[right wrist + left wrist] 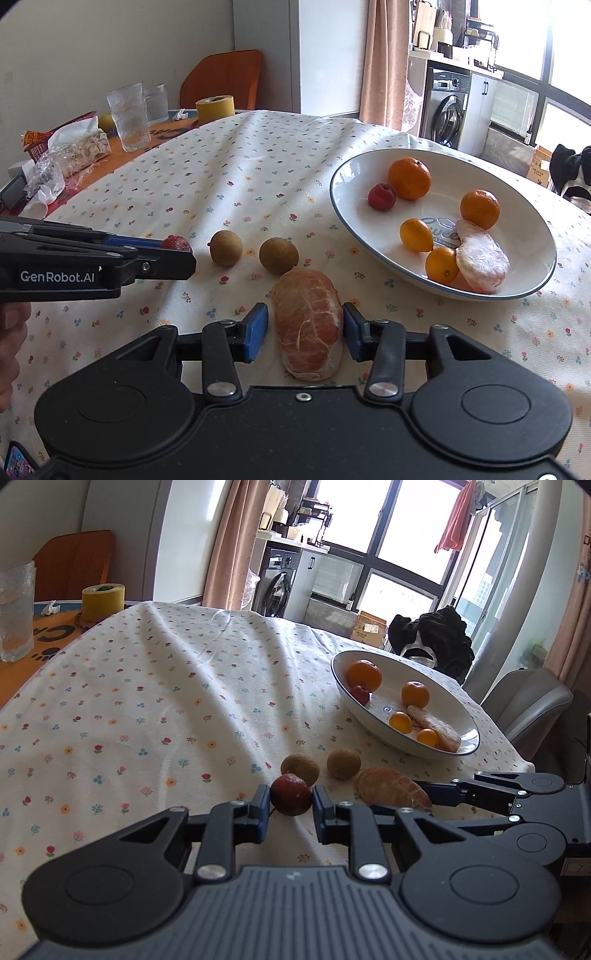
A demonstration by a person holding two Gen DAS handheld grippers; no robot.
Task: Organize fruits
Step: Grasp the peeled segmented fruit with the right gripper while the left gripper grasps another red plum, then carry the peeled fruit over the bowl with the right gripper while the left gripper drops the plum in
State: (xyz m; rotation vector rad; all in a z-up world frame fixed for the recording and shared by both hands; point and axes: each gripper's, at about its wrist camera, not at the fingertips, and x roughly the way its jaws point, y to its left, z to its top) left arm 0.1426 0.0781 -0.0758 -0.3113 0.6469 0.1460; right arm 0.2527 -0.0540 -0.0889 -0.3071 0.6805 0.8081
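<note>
Grippers beside the bowl — left gripper brackets the red fruit, right gripper straddles the peeled segment — both parted.

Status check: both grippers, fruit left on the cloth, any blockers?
Left gripper open around red fruit. Right gripper open, straddling peeled citrus segment. Two brown fruits loose on the cloth. Path to bowl unobstructed.

Red fruit, two brown fruits, peeled segment beside bowl.
</note>
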